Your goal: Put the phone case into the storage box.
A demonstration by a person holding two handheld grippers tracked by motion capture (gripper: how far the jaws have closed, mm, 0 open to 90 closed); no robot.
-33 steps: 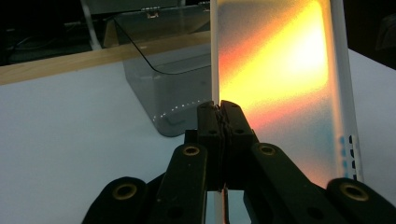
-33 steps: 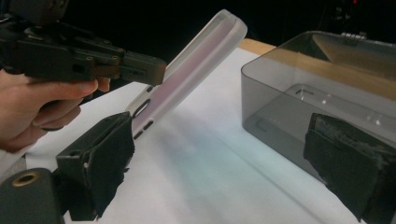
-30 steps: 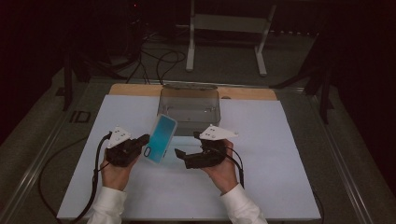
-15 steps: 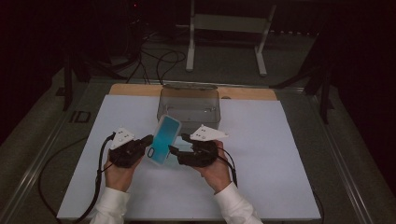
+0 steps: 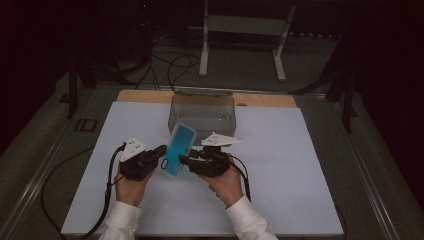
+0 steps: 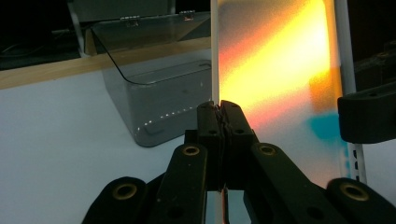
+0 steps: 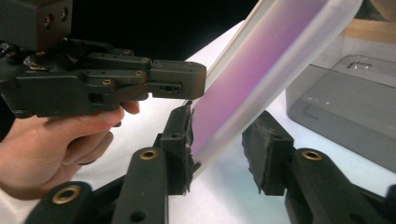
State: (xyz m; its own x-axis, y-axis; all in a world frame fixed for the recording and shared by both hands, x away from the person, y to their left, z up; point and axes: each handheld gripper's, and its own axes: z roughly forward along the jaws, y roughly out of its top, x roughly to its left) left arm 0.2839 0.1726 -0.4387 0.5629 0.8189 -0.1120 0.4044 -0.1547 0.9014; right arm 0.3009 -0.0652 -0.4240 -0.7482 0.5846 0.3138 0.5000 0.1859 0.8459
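White sheet (image 5: 280, 150), wooden edge, seemingly dark room.

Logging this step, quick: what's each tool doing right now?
Left tool: shut on the phone case edge.
Right tool: open, jaws either side of the phone case, not clamped.

No text, label, brand, number or sign can be read on anything in these views.

phone case (image 5: 178, 148) between left hand-held gripper (image 5: 161, 151) and right hand-held gripper (image 5: 184, 160) | box (image 5: 202, 111) behind | all over table (image 5: 280, 165)
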